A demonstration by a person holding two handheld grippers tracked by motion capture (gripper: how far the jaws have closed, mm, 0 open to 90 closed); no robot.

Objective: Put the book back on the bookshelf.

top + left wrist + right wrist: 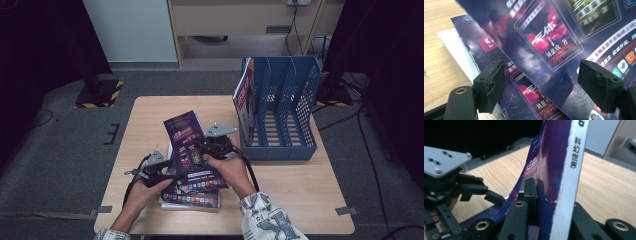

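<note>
gripping magazine (186, 136) in right tool (201, 146) (spine side) | left tool (172, 174) open beside stack (192, 199)

We note a light wooden rectangular table (300, 200) carrying two things directly. A short stack of dark purple glossy magazines (192, 199) lies flat on it near the front edge, beneath and just beyond the left jaws; in the left gripper view its top cover (486, 50) sits under those jaws. A blue perforated plastic file rack (282, 107) stands upright, well beyond the right jaws.
</note>
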